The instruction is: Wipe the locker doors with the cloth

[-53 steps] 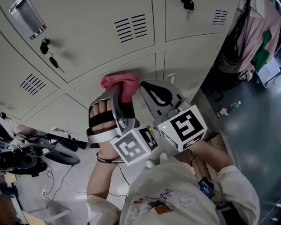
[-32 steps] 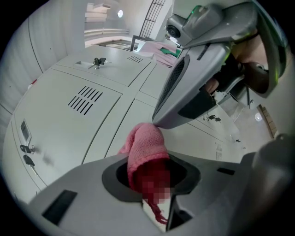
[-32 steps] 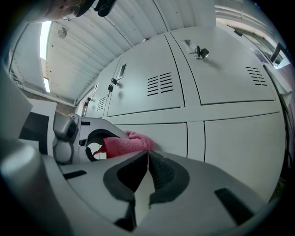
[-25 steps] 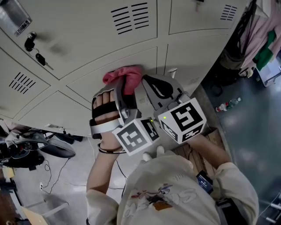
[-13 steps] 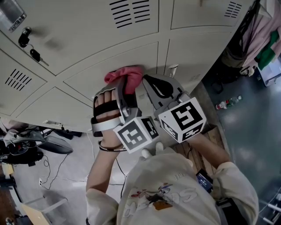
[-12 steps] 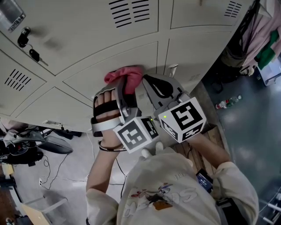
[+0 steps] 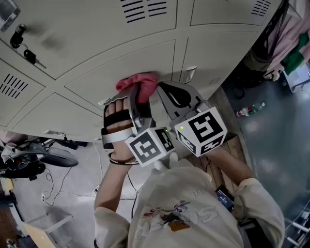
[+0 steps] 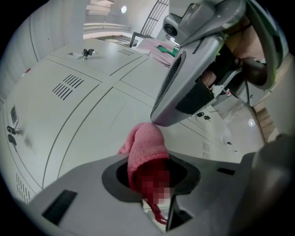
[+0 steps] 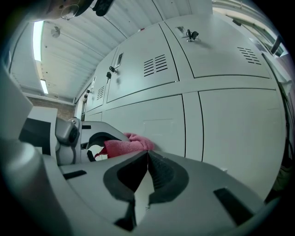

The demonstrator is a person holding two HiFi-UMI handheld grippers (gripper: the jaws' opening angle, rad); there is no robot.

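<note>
**The cloth is sliding down the door**

The left claw is squeezing the fuzzy pink cloth tight. It is pressing the cloth flat on a grey metal locker door. The cloth is now sitting lower on this door than a moment ago, farther from the air slots above. So the wiping is going on, and I think much of the door is still waiting.

The right claw is clenched with nothing in it. It is hanging just beside the cloth.

All the lockers are staying shut, so what is inside them is hiding. A bunch of black keys is hanging from one lock.
</note>
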